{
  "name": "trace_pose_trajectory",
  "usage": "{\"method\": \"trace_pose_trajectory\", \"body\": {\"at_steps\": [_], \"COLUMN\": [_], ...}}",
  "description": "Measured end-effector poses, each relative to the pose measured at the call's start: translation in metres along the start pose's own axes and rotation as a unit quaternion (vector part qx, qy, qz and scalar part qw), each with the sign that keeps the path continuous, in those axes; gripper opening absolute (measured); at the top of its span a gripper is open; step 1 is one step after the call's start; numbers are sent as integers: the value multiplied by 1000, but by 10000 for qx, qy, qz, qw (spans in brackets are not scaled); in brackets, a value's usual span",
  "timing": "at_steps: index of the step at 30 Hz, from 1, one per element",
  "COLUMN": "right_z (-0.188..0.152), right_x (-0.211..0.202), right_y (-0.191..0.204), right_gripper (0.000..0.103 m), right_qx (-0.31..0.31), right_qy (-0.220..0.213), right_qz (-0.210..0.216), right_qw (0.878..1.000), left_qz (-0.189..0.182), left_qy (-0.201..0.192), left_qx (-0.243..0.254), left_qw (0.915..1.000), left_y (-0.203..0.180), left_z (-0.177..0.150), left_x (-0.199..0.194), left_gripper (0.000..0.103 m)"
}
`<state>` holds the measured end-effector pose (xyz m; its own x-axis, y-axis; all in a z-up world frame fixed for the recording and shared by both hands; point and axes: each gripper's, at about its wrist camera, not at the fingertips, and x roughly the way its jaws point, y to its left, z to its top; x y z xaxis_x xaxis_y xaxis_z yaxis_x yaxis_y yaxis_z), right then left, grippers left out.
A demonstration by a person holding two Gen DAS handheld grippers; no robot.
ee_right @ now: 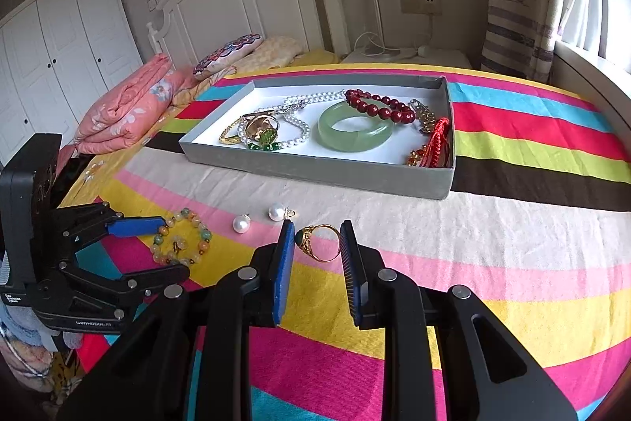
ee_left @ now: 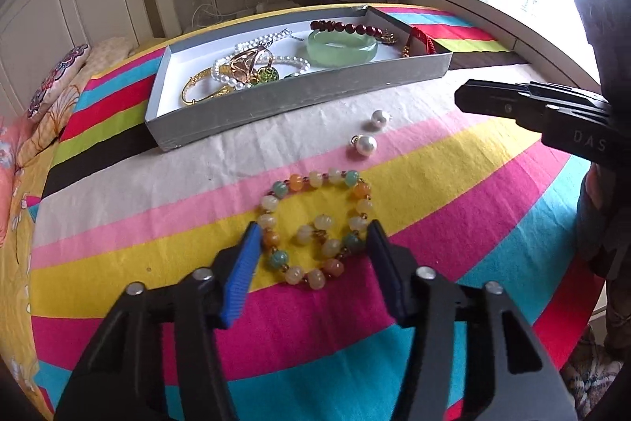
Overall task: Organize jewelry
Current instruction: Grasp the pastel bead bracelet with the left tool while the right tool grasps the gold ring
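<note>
A bracelet of pastel yellow, orange and green beads lies on the striped bedspread. My left gripper straddles it, and its pads touch beads on both sides. The right wrist view shows the same bracelet between the left gripper's fingers. My right gripper is shut on a gold ring with a green stone, the stone against one pad and the band against the other. Two pearl earrings lie loose between the bracelet and the grey box.
The box holds a green jade bangle, a red bead bracelet, a pearl string, gold pieces and a red cord. A folded pink quilt and pillows lie by the headboard. A window ledge runs along the right.
</note>
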<state>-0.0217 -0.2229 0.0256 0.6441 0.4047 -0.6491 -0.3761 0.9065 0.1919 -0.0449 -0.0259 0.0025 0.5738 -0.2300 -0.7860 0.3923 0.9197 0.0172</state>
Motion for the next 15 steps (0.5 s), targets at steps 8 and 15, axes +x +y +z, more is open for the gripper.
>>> {"method": "trace_pose_trajectory", "body": {"at_steps": [8,15], "right_z": [0,0], "right_x": [-1,-1], "right_y": [-1,-1], "right_gripper": [23,23], "right_qx": [15,14], "right_qy": [-14,-17], "right_qz": [9,13], "right_qw": [10000,10000], "left_qz": [-94,197], "left_qy": [-209,-613], "left_qx": [-280,-256], "left_qw": [9993,9976], "left_y": [12,8], "left_z": [-3,-7], "left_x": [-11,-27], "left_gripper": [18,17]}}
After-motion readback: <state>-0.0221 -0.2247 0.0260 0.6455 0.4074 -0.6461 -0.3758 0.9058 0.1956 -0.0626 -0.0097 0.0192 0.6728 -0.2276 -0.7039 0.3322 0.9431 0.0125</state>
